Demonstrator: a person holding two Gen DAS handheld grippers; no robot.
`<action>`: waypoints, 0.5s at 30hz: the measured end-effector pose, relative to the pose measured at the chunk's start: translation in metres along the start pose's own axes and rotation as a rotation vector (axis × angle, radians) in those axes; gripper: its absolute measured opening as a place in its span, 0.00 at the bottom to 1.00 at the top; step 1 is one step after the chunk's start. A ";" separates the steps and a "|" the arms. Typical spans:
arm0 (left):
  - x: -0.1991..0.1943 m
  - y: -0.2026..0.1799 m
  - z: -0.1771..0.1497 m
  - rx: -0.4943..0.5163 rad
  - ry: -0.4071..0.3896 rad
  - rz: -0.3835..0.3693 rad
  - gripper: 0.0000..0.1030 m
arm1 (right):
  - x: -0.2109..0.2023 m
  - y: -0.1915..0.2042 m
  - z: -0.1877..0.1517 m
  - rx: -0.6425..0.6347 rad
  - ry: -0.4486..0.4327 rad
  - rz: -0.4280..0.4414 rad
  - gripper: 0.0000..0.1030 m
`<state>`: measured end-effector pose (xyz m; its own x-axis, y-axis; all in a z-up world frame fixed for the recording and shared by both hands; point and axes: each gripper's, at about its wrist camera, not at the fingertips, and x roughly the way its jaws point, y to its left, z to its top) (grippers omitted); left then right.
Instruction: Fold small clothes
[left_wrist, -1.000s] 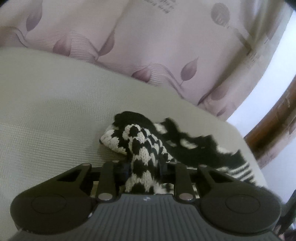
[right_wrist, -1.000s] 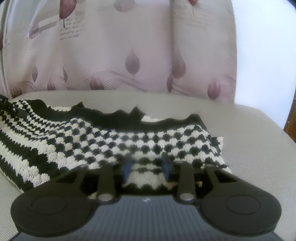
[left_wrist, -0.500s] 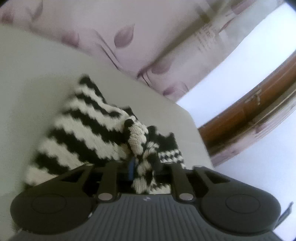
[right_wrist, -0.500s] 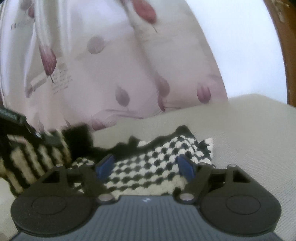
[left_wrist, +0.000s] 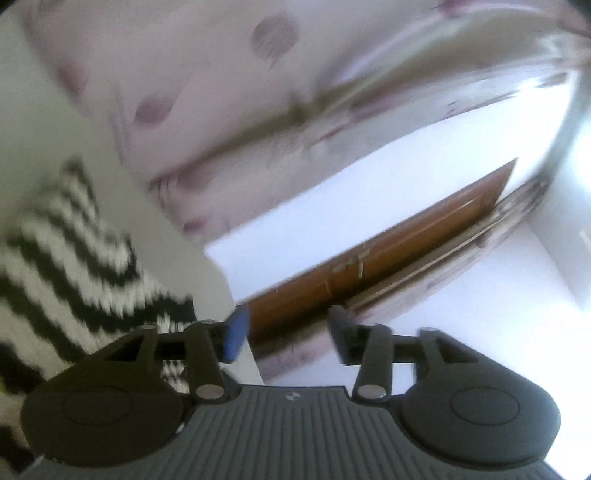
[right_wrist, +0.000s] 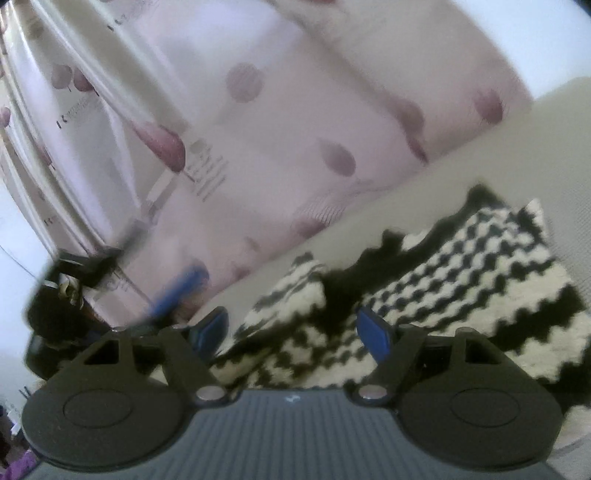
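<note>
The left tool (left_wrist: 286, 334) is opening, nothing between its jaws; the knitted sweater (left_wrist: 62, 266) lies off to its left. The right tool (right_wrist: 293, 328) stands spread above the sweater (right_wrist: 461, 291), which lies on the cushion (right_wrist: 546, 133) ahead and to its right.

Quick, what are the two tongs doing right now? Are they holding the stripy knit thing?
Left tongs: opening, nothing between them.
Right tongs: open, above the knit garment, not holding it.

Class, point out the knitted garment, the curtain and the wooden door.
Garment (right_wrist: 461, 280), right wrist view: on its checked panel.
Curtain (right_wrist: 277, 140), right wrist view: on a pale fold between leaf prints.
Door (left_wrist: 406, 243), left wrist view: on its brown panel.
</note>
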<state>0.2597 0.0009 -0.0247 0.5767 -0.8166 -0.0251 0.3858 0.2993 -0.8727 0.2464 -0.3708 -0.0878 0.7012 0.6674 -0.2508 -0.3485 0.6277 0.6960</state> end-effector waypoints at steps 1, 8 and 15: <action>-0.009 -0.008 0.004 0.055 -0.035 0.042 0.64 | 0.006 0.000 0.002 0.012 0.016 0.002 0.75; -0.045 0.016 -0.014 0.263 -0.017 0.357 0.68 | 0.045 -0.006 0.002 0.154 0.106 0.012 0.75; -0.032 0.032 -0.060 0.360 0.028 0.365 0.67 | 0.086 0.007 0.005 0.136 0.153 -0.106 0.29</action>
<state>0.2103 0.0070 -0.0814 0.7023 -0.6387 -0.3145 0.3890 0.7143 -0.5818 0.3072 -0.3108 -0.1009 0.6232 0.6602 -0.4192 -0.1838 0.6446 0.7421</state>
